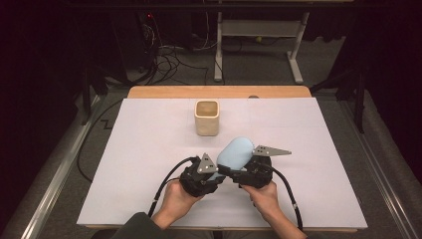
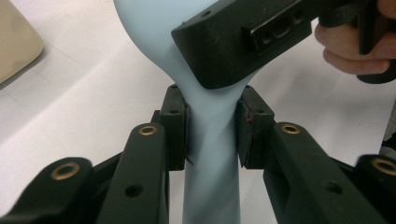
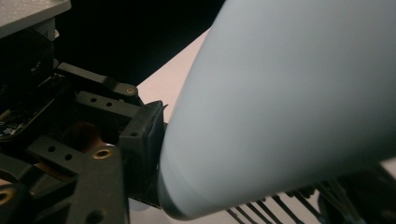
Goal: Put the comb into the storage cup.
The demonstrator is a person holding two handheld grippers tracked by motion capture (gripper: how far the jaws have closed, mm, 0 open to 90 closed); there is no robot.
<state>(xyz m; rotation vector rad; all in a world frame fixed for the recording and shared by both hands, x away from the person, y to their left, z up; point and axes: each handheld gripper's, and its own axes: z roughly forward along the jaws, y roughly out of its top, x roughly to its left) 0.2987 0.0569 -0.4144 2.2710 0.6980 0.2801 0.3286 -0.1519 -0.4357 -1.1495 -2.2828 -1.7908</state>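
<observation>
- We clamp our left gripper point(image 2: 212, 135) on the narrow neck of the pale blue bottle point(image 1: 236, 152), held above the table point(image 1: 149, 144) near the cup point(image 1: 207, 117).
- Our right gripper point(image 1: 239, 172) touches the bottle; we cannot tell its grip.

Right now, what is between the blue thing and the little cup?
Nothing: in the high view, only bare white table cover lies between the pale blue object, which the left gripper grips, and the beige cup.

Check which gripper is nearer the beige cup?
Right, narrowly. The right gripper sits just below the beige cup, slightly right; the left gripper sits lower, nearer the person. Both hold the pale blue brush.
</observation>
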